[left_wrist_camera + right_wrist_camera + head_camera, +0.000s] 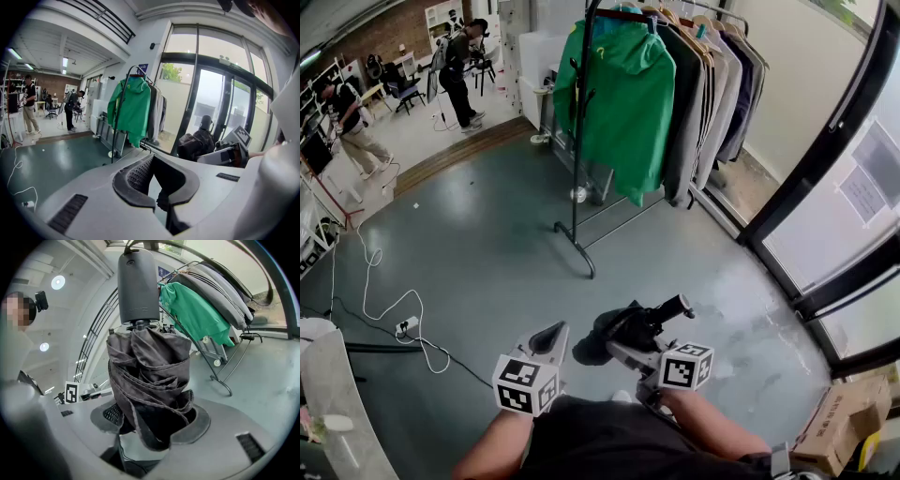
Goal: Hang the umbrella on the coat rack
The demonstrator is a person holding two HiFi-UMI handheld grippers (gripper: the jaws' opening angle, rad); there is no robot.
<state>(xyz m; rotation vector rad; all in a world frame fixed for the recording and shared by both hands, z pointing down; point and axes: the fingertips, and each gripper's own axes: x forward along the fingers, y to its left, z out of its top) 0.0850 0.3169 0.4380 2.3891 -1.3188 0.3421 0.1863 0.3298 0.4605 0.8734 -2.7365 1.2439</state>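
A black coat rack (578, 141) stands ahead on the grey floor, with a green jacket (619, 103) and several grey coats hanging from its rail. My right gripper (623, 354) is shut on a folded dark grey umbrella (614, 330), whose handle (675, 306) points right. In the right gripper view the umbrella (145, 376) stands up between the pads of the right gripper (154, 420), with the coat rack (220, 366) behind it. My left gripper (551, 339) hovers beside it, apart from the umbrella. The jaws of the left gripper (157, 183) meet at the tips with nothing between them.
Glass doors with black frames (825, 187) run along the right. A white cable (375, 281) and a power strip (406, 326) lie on the floor at left. A cardboard box (844, 422) sits at bottom right. Two people (455, 66) stand far back left.
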